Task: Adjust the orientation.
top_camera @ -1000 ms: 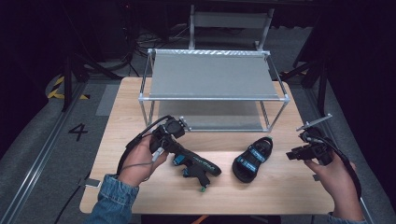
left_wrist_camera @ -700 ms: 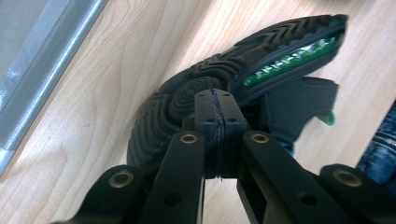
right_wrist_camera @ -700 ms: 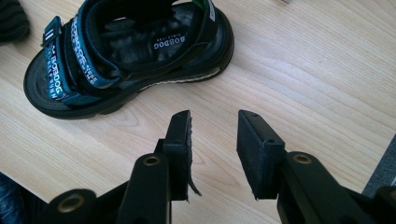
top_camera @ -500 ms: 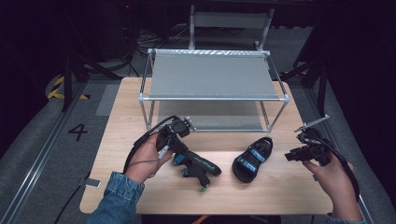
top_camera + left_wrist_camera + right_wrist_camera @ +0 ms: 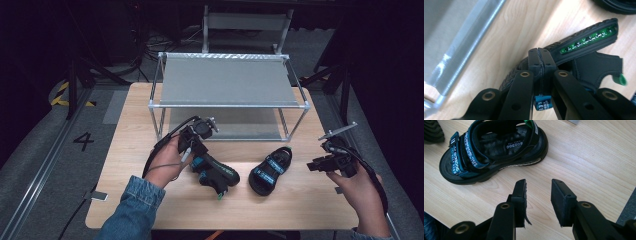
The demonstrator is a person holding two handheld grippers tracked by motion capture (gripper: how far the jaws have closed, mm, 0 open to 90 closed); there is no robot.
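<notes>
- The left tongs (image 5: 196, 156), at about nine o'clock on the pale wooden table (image 5: 300, 210), have dropped from hovering above the black sandal with teal straps and a green-flecked sole (image 5: 216, 175) and are now clenched on it.
- The left gripper view shows the pads pressed together on the sandal's rear edge, with a small teal woven tag (image 5: 541, 102) hanging just below them; the sandal lies on its side, sole (image 5: 589, 40) turned up.
- My reading: the grasp is made, so lifting comes next, probably toward the grey two-tier metal-framed shelf rack (image 5: 227, 82) at twelve o'clock.
- The matching black and teal sandal (image 5: 270, 170) stands upright near the table's centre, just beside the first, and has not moved.
- The right tongs (image 5: 320, 165), at three o'clock, hang released, pads apart and empty, with the upright sandal (image 5: 494, 147) just ahead of them.
</notes>
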